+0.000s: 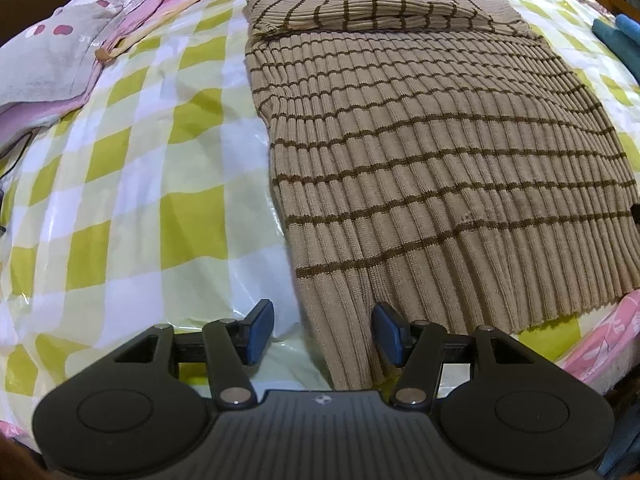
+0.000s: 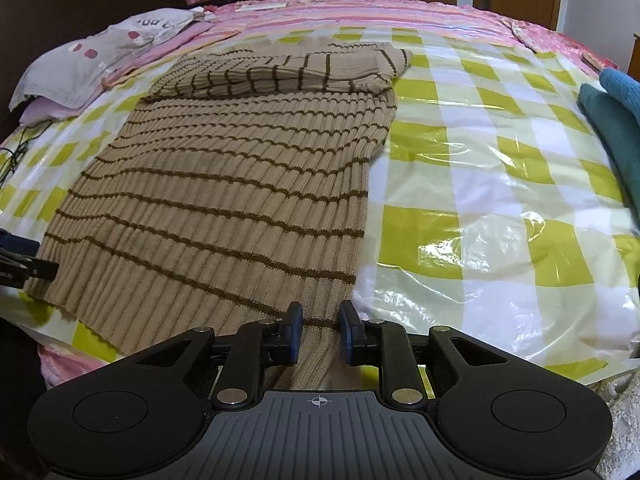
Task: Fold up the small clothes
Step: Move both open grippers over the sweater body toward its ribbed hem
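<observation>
A tan ribbed sweater with thin brown stripes lies flat on the green-checked plastic sheet, its sleeves folded across the chest at the far end. My left gripper is open, its blue pads on either side of the sweater's near left hem corner. In the right wrist view the sweater fills the left half. My right gripper is open more narrowly, its jaws astride the near right hem corner. The left gripper's tip shows at that view's left edge.
The checked sheet covers a bed with pink striped bedding. A grey pillow lies at the far left. Teal and blue fabric lies at the right edge. A cable runs along the left side.
</observation>
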`<act>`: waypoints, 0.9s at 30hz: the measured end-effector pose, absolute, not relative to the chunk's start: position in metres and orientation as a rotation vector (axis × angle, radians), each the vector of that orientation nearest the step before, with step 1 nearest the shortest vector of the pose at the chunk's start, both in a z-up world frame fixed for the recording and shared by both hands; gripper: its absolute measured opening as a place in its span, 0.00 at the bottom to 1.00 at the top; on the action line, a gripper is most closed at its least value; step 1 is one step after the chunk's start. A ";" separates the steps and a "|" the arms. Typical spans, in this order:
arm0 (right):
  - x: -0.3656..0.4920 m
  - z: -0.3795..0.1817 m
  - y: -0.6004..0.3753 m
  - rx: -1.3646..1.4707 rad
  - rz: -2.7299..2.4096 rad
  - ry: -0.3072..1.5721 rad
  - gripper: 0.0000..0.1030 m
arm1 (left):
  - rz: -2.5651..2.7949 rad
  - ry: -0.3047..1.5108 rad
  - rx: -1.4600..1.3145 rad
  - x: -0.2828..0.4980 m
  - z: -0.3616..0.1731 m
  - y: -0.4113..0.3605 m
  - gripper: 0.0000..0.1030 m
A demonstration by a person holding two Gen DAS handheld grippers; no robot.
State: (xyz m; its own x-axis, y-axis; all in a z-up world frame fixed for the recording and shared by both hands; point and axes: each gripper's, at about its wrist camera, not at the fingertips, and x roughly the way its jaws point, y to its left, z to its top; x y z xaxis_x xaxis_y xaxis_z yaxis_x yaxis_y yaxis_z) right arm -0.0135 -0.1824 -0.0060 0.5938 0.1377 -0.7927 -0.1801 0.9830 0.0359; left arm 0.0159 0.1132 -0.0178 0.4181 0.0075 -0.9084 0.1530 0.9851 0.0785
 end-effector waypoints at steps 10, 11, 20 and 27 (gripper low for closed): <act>-0.021 -0.005 -0.178 -0.110 0.188 0.933 0.21 | -0.099 1.134 0.168 0.015 -0.019 0.111 0.59; -0.022 -0.006 -0.177 -0.115 0.188 0.932 0.21 | -0.099 1.134 0.168 0.015 -0.019 0.111 0.60; -0.023 -0.006 -0.174 -0.131 0.191 0.937 0.21 | -0.098 1.138 0.168 0.016 -0.020 0.112 0.62; -0.022 -0.007 -0.173 -0.134 0.194 0.939 0.21 | -0.102 1.155 0.144 0.019 -0.021 0.114 0.62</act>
